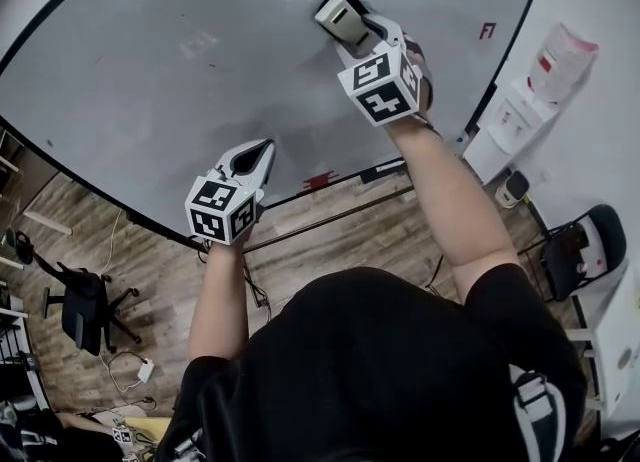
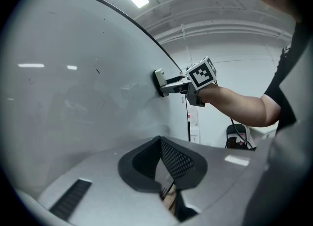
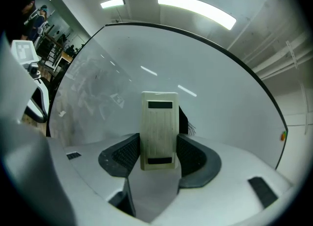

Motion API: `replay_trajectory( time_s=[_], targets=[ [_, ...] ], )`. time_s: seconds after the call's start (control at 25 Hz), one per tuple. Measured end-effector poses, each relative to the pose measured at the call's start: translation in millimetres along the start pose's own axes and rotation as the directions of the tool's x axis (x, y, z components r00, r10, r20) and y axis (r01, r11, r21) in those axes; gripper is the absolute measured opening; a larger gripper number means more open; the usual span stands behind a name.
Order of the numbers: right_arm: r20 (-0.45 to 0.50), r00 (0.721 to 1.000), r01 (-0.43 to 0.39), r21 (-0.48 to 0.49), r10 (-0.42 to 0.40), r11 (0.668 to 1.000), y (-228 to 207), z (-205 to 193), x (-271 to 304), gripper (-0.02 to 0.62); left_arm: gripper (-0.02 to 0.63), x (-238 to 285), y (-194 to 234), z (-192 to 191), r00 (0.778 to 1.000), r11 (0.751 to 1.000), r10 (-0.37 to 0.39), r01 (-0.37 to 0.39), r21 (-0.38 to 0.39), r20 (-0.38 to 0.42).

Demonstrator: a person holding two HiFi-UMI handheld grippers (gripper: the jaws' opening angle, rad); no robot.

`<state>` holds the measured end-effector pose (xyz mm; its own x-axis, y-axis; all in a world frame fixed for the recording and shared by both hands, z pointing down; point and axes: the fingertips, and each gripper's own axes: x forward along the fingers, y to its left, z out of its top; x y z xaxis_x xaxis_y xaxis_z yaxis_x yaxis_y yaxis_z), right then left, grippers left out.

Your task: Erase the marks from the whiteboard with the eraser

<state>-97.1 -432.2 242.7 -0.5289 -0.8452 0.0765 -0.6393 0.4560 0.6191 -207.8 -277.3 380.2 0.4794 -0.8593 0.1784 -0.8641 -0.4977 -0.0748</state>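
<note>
Right gripper (image 3: 157, 154): we've got its fingers clamped on the eraser (image 3: 158, 129), which is pressed flat to the whiteboard (image 1: 180, 80) at 12 o'clock.
Left gripper (image 1: 262, 150): fingers closed on nothing, hanging off the board at 7 o'clock.
Progress: we judge the board mostly clean. Faint smears at the eraser's 9 o'clock and a small red mark (image 1: 487, 30) at 3 o'clock look left to wipe.

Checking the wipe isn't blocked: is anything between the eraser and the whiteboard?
Nothing visible. The right gripper holds the eraser, which looks flat against the whiteboard. The left gripper, shut and empty, hangs lower, apart from it.
</note>
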Motion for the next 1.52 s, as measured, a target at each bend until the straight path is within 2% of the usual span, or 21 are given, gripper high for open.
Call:
replay_trajectory(
  time_s=[0.56, 1.2, 1.52],
  targets=[
    [-0.002, 0.999, -0.040, -0.044, 0.039, 0.998, 36.0, 7.4, 4.4, 0.230, 0.011, -15.0, 7.6, -7.2, 1.000, 1.000, 0.015, -0.015, -0.012, -0.006],
    [-0.010, 0.998, -0.058, 0.001, 0.058, 0.998, 27.2, 6.2, 4.0, 0.229, 0.011, -23.6, 5.0, -7.8, 0.999, 0.999, 0.031, -0.032, -0.013, -0.007],
    [-0.018, 0.999, -0.029, 0.035, 0.030, 0.999, -3.0, -3.5, 1.5, 0.230, 0.011, -21.2, 0.7, -7.4, 0.999, 0.999, 0.038, -0.038, -0.012, -0.012]
  ],
)
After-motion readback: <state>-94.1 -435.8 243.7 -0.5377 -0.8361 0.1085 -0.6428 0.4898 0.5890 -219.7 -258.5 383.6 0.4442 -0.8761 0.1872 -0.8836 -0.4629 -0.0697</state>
